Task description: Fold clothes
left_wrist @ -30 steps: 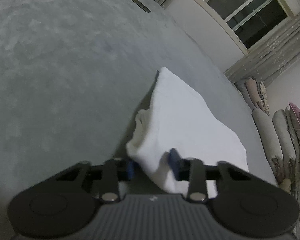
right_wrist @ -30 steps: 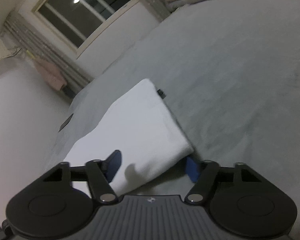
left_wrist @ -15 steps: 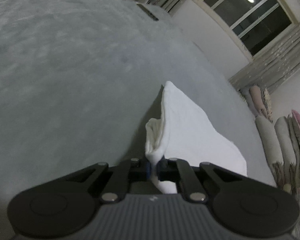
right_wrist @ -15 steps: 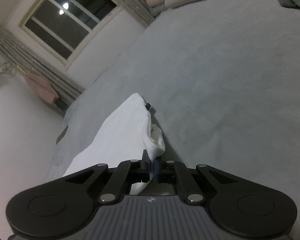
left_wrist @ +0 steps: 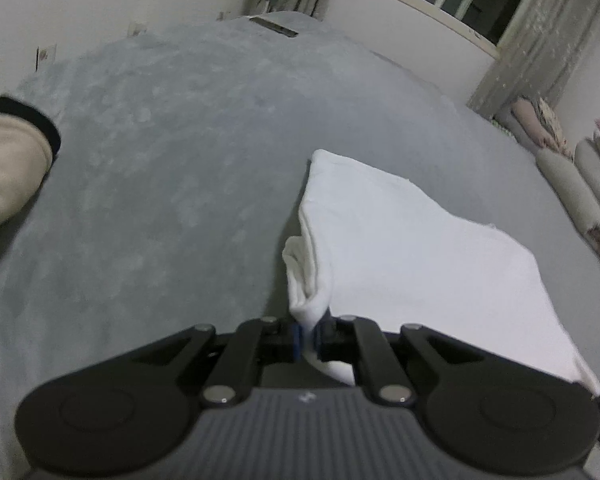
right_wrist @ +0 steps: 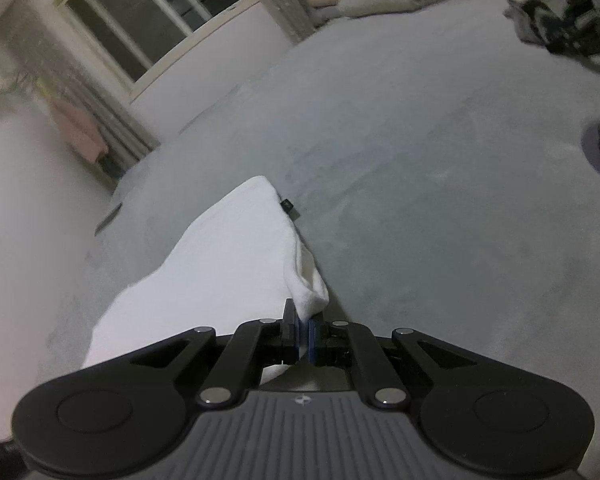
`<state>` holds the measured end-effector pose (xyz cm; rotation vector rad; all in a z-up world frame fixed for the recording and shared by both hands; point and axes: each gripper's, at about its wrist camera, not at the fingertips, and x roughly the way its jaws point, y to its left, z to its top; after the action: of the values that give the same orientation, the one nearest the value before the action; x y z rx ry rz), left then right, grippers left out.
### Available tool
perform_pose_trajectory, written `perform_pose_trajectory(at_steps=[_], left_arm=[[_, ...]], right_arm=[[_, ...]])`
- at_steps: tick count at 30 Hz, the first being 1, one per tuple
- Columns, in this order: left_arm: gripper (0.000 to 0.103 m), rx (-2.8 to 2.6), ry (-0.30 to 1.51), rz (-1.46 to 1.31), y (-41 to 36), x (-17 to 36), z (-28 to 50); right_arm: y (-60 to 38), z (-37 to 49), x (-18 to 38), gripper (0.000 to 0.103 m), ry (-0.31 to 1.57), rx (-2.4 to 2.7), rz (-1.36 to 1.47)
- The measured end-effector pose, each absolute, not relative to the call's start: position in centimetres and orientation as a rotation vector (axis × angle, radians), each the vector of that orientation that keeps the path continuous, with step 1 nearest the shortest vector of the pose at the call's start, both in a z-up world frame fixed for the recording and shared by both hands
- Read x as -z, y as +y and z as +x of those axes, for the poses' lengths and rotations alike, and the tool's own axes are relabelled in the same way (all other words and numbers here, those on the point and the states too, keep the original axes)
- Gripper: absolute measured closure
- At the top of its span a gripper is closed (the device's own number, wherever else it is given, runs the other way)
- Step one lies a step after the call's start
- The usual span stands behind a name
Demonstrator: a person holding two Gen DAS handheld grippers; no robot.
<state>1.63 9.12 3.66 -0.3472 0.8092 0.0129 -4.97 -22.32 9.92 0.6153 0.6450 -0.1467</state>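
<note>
A white folded garment lies on a grey blanket-covered bed. In the left wrist view my left gripper is shut on the garment's near left corner, and the pinched cloth bunches up just ahead of the blue pads. In the right wrist view the same white garment stretches away to the left, and my right gripper is shut on its near right corner. Both corners are lifted slightly off the bed. A small black tag sticks out at the garment's far edge.
A person's sleeve with a dark cuff enters at the left. Pillows line the bed's right side, with a window and curtains behind. Dark clothes lie at the far right, and a flat dark object sits at the bed's far edge.
Both grippers have closed on the garment's near corners and pulled them up and back, so the cloth now bunches at the pads. A sleeve has come into view at the left.
</note>
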Motion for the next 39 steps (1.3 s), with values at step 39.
perform_pose_trajectory(at_steps=[39], left_arm=[[0.076,-0.041,0.764,-0.094,6.7,-4.0,-0.3]], right_arm=[[-20.4,-3.1,-10.3,0.088,0.741,0.107,0.346]])
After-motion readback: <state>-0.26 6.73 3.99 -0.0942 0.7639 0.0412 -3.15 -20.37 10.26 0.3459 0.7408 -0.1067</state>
